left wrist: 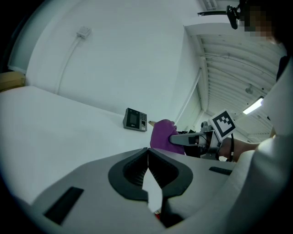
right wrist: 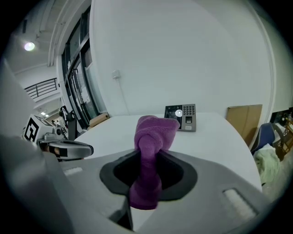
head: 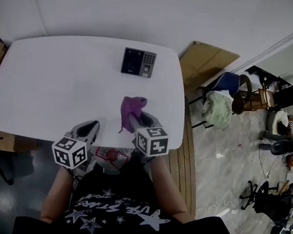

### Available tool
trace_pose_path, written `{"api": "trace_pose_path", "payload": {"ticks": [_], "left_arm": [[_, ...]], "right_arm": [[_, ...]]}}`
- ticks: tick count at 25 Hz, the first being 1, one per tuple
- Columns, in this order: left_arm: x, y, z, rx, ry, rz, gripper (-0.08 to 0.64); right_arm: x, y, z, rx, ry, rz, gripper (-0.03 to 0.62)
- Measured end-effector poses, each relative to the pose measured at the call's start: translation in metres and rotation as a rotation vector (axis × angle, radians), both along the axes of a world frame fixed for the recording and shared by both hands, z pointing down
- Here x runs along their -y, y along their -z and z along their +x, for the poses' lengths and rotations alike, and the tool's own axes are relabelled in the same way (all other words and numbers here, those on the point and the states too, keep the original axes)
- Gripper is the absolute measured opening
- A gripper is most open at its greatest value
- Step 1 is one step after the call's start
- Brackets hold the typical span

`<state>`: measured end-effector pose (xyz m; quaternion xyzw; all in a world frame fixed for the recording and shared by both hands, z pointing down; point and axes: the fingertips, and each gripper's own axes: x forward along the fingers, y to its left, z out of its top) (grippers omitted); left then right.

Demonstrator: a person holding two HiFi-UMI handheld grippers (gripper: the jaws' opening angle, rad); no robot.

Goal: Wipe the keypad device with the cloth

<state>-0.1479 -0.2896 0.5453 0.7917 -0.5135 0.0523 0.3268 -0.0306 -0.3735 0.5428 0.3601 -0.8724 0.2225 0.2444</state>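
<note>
Right gripper view shows the right gripper (right wrist: pixel 149 154) clamped on a bunched purple cloth (right wrist: pixel 154 135) above the white table (head: pixel 54 89), the keypad device (right wrist: pixel 181 117) sitting near the table's far edge, and the left gripper (left wrist: pixel 148 151), jaws together and empty, hovering alongside.

One keypad device (head: pixel 139 62), one cloth (head: pixel 131 108), one table (head: pixel 60 87).
</note>
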Motion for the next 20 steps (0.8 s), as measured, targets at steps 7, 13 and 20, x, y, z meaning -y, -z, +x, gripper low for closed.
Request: {"api": "trace_pose_path", "payload": {"ticks": [7, 13, 20], "left_arm": [[0.068, 0.002, 0.011, 0.023, 0.09, -0.005, 0.009], [0.117, 0.006, 0.006, 0.049, 0.14, -0.013, 0.009], [0.157, 0.005, -0.002, 0.061, 0.163, -0.035, 0.009]], "right_arm": [[0.077, -0.002, 0.006, 0.02, 0.079, -0.002, 0.098], [0.135, 0.006, -0.007, 0.032, 0.131, 0.017, 0.098], [0.182, 0.014, -0.034, 0.039, 0.174, 0.035, 0.098]]}}
